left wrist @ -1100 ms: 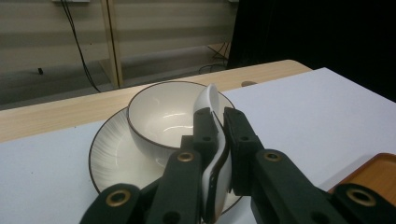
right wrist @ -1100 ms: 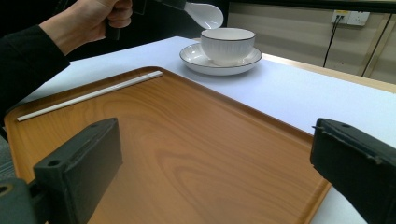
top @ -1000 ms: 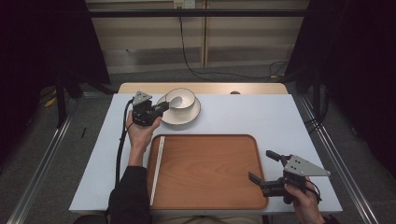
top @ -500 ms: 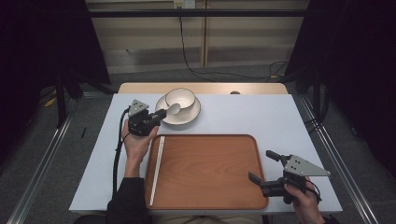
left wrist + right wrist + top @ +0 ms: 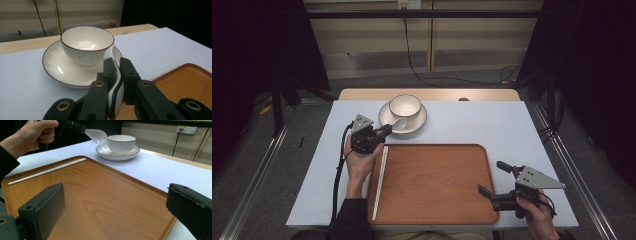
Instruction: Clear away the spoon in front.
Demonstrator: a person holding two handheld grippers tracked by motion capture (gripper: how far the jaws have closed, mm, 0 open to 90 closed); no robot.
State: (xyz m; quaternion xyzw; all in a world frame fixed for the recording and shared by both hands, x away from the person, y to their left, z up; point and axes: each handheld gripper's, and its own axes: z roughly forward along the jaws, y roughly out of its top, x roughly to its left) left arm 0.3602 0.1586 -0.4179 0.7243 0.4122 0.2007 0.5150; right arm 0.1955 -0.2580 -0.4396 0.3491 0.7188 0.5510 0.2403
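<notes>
A white bowl (image 5: 405,106) stands on a white saucer (image 5: 384,119) at the table's far middle. My left gripper (image 5: 384,131) is shut on the handle of a white ceramic spoon (image 5: 400,124), whose scoop hangs over the saucer's near rim. In the left gripper view the spoon handle (image 5: 117,85) is pinched edge-on between the black jaws, with the bowl (image 5: 86,45) just ahead. My right gripper (image 5: 490,177) stands open with nothing between its jaws over the near right corner of the wooden tray (image 5: 432,200). The right gripper view shows the spoon (image 5: 96,134) raised beside the bowl (image 5: 121,142).
A pair of white chopsticks (image 5: 380,180) lies along the tray's left rim. The tray (image 5: 100,195) sits on a pale sheet covering the table (image 5: 492,125). Dark curtains flank the table, and cables hang on the far wall.
My left gripper has drawn back from the bowl toward the tray's far left corner, carrying the spoon with it. The right gripper has not moved.
</notes>
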